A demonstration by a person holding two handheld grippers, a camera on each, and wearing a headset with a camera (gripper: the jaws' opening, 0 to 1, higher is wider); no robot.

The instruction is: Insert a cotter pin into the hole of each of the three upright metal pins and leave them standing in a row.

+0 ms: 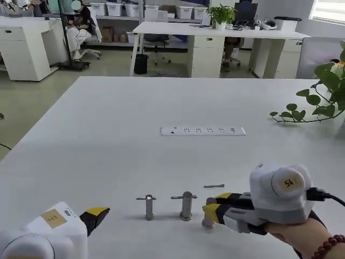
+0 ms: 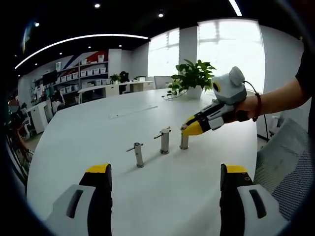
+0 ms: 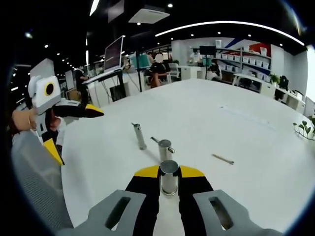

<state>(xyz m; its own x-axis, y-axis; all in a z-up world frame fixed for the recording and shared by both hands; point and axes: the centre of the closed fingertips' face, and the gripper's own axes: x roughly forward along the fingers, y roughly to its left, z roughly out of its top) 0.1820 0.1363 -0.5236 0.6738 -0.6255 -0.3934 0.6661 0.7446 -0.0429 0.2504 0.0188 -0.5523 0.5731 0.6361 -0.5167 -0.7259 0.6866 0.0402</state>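
L gripper (image 2: 166, 172) was nearest the person, well short of the long white power strip (image 1: 203, 130) and off to its left, jaws spread wide, nothing btwn them. R gripper (image 1: 217, 206) was short of the strip's right half, jaws pinching a bare upright silver metal pin (image 3: 169, 181). Left of it, in a row parallel w/ the strip, stood a middle silver pin (image 1: 186, 208) and a left-end silver pin (image 1: 149, 209), each w/ a thin fitted cotter pin (image 1: 141, 198) across its top. A loose thin metal cotter pin (image 1: 214, 186) lay flat on the white table (image 1: 108, 135) btwn row and strip. A green leafy plant (image 1: 323, 97) was right of the strip.
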